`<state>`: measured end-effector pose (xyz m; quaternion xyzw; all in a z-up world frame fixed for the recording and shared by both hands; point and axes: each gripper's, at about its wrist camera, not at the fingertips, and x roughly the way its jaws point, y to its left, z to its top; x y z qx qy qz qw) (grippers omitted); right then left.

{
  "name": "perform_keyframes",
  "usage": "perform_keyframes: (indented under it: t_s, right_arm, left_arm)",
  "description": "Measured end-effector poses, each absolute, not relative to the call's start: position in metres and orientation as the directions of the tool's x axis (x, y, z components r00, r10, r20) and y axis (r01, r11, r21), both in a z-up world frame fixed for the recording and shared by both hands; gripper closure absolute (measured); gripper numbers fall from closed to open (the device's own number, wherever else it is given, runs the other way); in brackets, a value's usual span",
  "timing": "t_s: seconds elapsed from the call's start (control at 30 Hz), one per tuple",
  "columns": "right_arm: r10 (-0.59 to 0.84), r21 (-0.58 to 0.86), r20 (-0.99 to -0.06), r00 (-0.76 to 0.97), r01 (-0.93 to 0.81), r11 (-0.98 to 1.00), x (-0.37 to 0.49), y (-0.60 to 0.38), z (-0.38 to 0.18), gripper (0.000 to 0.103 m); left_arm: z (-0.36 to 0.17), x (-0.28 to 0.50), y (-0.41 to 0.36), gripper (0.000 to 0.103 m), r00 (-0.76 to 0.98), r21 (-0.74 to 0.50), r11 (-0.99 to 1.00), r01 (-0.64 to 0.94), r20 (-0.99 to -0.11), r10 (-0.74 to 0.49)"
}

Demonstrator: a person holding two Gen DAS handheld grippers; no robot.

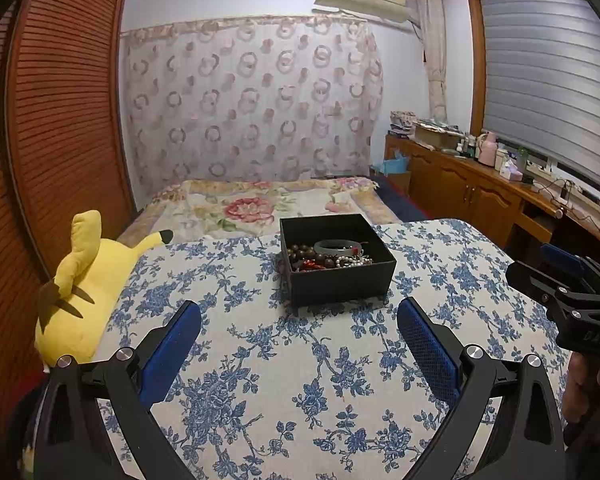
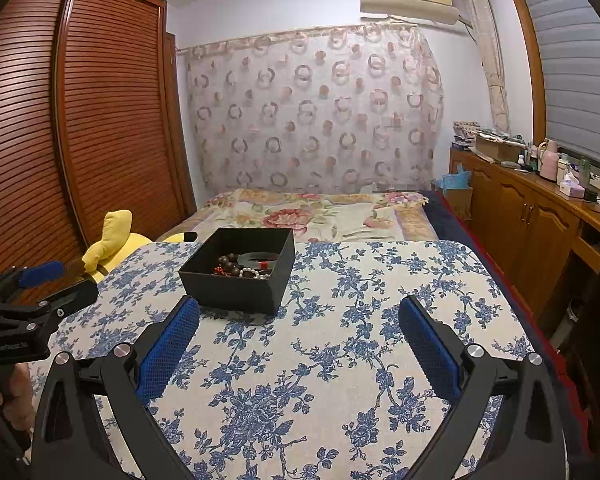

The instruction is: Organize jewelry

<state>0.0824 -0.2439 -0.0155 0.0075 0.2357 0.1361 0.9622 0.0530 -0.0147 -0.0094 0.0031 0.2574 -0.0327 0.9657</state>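
Left wrist view puts the black jewelry box (image 1: 336, 258) straight ahead on the far middle of the floral tablecloth (image 1: 292, 380), just a touch right of the line running out between the blue pads, and well apart from them. The left gripper (image 1: 300, 340) hangs over the near cloth with its jaws spread wide and nothing between them. Inside the box sits a heap: dark wooden beads (image 1: 306, 254), a pale grey-green bangle (image 1: 338, 246), a string of pearls (image 1: 358, 261) and something red I cannot make out. In the right wrist view the same box lies ahead and off to the left, its near corner just beyond the tip of the left-hand blue pad (image 2: 168, 354), while the right gripper (image 2: 300, 340) is likewise wide apart and empty. So, to my eye, the left one is squared up to the box and the right one would have to swing leftward to reach in. The box's long side runs across the table, and the pile crowds its near half, so a reach over the near wall from above looks the likeliest way in. A yellow Pikachu plush (image 1: 84, 280) lies off the left edge, clear of all this. No separate tray or holder for sorted pieces shows on the cloth.
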Motion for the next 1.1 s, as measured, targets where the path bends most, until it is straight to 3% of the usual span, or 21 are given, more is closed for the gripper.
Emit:
perform_keyframes:
  t_s: [1.1]
  right_arm:
    - [0.266,0.081,-0.450,0.853,-0.257,0.963,0.0818,-0.2447,-0.0161,0.002]
  left_arm:
    - [-0.0018,0.0537,-0.0110,0.008,0.869,-0.010,0.998,0.062,-0.491,-0.059]
